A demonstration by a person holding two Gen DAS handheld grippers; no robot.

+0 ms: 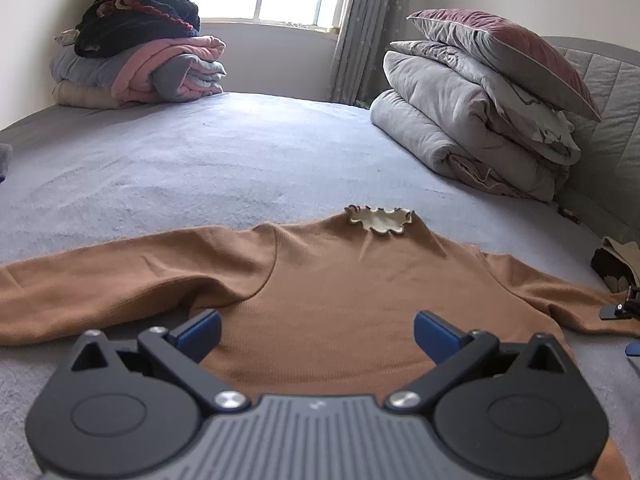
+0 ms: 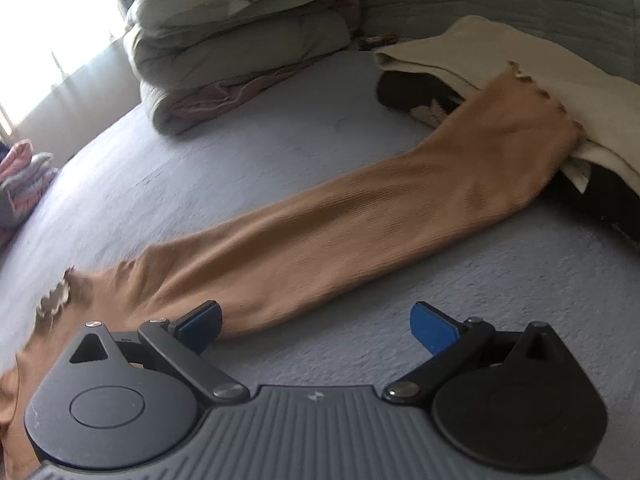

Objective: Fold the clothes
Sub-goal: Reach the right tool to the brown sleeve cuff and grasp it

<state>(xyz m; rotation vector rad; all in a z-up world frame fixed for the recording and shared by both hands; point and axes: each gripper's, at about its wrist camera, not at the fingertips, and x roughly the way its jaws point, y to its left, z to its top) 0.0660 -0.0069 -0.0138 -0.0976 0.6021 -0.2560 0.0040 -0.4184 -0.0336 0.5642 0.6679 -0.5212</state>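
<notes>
A tan long-sleeved top [image 1: 320, 280] lies flat on the bed, ruffled collar [image 1: 380, 220] away from me, sleeves spread left and right. My left gripper [image 1: 317, 334] is open and empty, low over the top's body. My right gripper [image 2: 316, 326] is open and empty beside the top's right sleeve [image 2: 360, 216], which stretches to a ruffled cuff [image 2: 536, 92] resting on a beige garment [image 2: 520, 60]. The collar also shows in the right wrist view [image 2: 54, 300]. The right gripper shows at the left wrist view's right edge [image 1: 624, 308].
The bed has a grey-blue sheet [image 1: 200, 160]. Folded grey quilts and a pink pillow [image 1: 480, 120] are stacked by the headboard. A pile of folded blankets and dark clothes [image 1: 136, 52] sits at the far left under the window. A dark item [image 2: 416, 92] lies under the beige garment.
</notes>
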